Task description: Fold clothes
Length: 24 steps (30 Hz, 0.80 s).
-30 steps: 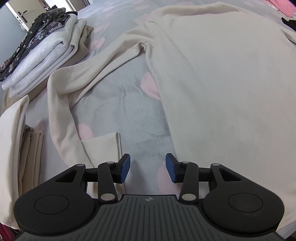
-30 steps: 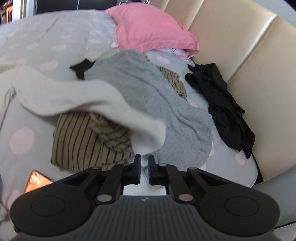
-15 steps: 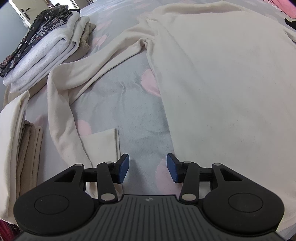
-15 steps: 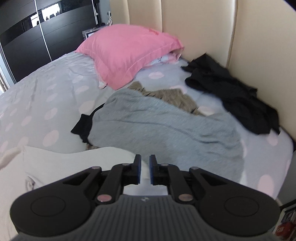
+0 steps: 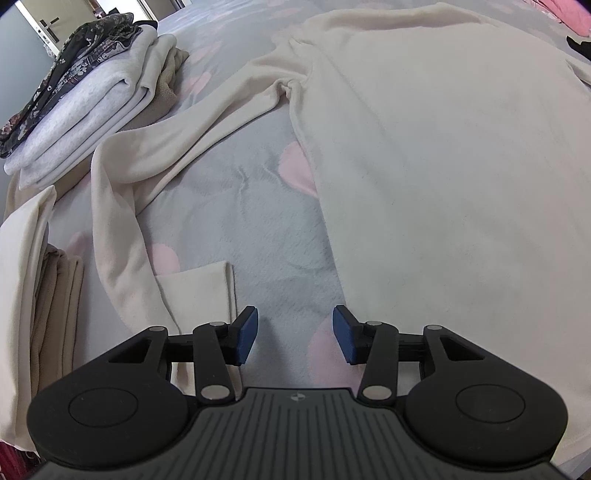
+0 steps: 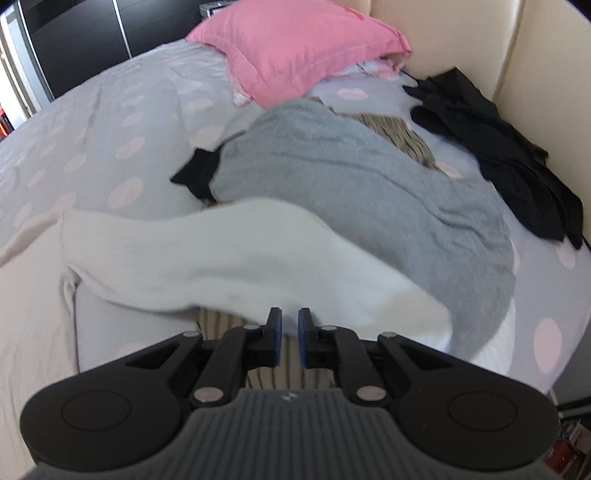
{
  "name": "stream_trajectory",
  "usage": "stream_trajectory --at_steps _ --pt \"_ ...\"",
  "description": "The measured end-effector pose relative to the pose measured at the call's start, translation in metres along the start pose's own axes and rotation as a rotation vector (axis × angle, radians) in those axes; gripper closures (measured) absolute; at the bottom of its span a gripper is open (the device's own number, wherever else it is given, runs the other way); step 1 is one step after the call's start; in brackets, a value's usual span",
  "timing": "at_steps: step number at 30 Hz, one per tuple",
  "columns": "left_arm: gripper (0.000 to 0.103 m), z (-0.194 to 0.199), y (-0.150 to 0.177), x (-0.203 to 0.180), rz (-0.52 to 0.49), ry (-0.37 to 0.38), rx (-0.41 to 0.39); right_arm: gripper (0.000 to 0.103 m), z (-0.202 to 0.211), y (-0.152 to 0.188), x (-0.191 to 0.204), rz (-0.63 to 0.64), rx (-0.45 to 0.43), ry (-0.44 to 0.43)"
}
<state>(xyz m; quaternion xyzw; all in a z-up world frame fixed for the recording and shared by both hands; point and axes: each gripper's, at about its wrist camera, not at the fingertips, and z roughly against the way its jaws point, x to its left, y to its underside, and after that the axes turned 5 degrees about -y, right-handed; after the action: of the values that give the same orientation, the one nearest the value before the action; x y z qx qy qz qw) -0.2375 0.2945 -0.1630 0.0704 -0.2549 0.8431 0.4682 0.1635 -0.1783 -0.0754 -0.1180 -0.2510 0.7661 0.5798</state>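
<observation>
Cream and soft, the big sweater [image 5: 443,166] lies flat on the spotty bed [image 5: 251,229]. My left fingers [image 5: 295,334] hang half open over the bedspread, between its body and the folded sleeve cuff [image 5: 199,295], holding nothing. My right fingers [image 6: 290,334] are nearly together, a thin gap showing (nothing pinched), just above the other sleeve [image 6: 229,266], beside a grey top [image 6: 362,192].

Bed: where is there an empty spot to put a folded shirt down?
Bare bedspread lies left of the pink pillow, and between the cream sweater and its sleeve. It is crowded by the headboard: grey garment, black clothes; folded stack.
</observation>
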Motion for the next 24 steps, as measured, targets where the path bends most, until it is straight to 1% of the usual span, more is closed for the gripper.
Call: stream_trajectory --at_steps 2,5,7,10,11,13,16,19,24 --pt "0.06 0.001 -0.001 -0.001 -0.002 0.0 -0.005 0.091 -0.002 0.011 -0.012 -0.03 0.027 0.024" --pt "0.06 0.003 0.0 -0.001 -0.001 0.007 -0.012 0.09 -0.009 0.024 -0.035 -0.119 0.069 0.055" --pt "0.06 0.004 0.002 -0.001 0.002 0.012 -0.013 0.09 -0.008 0.03 -0.045 -0.158 0.071 0.064" --pt "0.06 0.004 0.004 0.001 0.011 0.011 -0.005 0.089 0.002 0.031 -0.052 -0.194 0.027 0.043" --pt "0.06 0.004 0.005 0.002 0.015 0.01 -0.002 0.083 0.007 0.03 -0.052 -0.199 0.011 0.04" --pt "0.06 0.004 0.006 0.004 0.025 0.009 0.003 0.074 0.015 0.024 -0.054 -0.203 -0.025 0.038" --pt "0.06 0.003 0.007 0.006 0.035 0.007 0.007 0.074 0.024 0.014 -0.056 -0.199 -0.071 0.039" --pt "0.06 0.002 0.007 0.006 0.039 0.005 0.012 0.071 0.028 0.003 -0.059 -0.192 -0.108 0.041" --pt "0.057 0.0 0.01 0.003 0.042 -0.016 0.01 0.069 0.018 -0.016 -0.054 -0.175 -0.118 0.063"
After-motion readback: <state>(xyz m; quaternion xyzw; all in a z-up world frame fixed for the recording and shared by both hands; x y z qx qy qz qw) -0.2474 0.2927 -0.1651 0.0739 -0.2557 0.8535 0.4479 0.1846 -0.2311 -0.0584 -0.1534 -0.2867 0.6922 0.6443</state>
